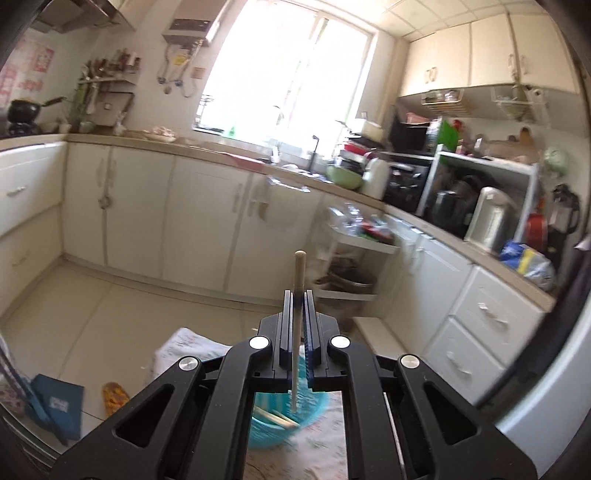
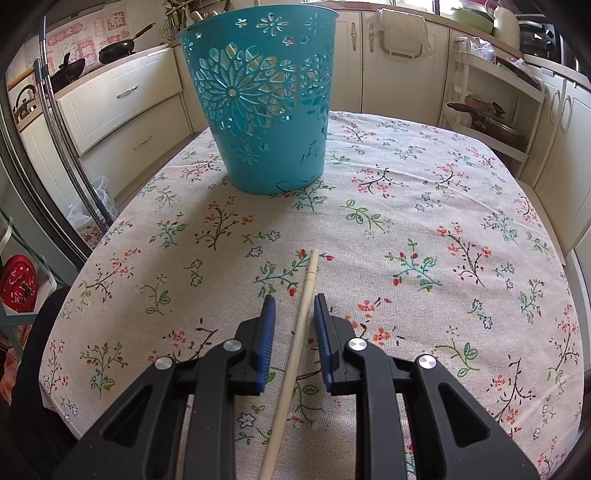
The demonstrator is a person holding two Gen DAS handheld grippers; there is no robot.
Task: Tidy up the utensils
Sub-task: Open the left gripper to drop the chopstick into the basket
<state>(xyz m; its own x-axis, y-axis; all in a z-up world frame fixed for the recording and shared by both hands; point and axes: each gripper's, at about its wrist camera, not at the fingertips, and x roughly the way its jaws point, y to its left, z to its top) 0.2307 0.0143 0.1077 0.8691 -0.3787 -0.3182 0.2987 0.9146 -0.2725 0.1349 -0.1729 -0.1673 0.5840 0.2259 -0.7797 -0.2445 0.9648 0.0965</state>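
On the left, the left gripper [image 1: 298, 295] is clamped on a pale wooden chopstick [image 1: 297, 280], held upright between its blue pads; the stick's rounded top rises above the fingertips and its lower end hangs over the open mouth of the teal basket [image 1: 271, 430], where more wooden sticks [image 1: 275, 418] lie inside. In the right wrist view, red-and-white posters [image 2: 86, 31] with large characters hang on the far left wall, too blurred to read. The same perforated, flower-patterned basket [image 2: 258, 99] stands upright on the floral tablecloth [image 2: 424, 221]. Nearer, the right gripper [image 2: 294, 300] has its jaws apart, straddling a second chopstick [image 2: 299, 332] lying flat on the cloth, neither pad touching it.
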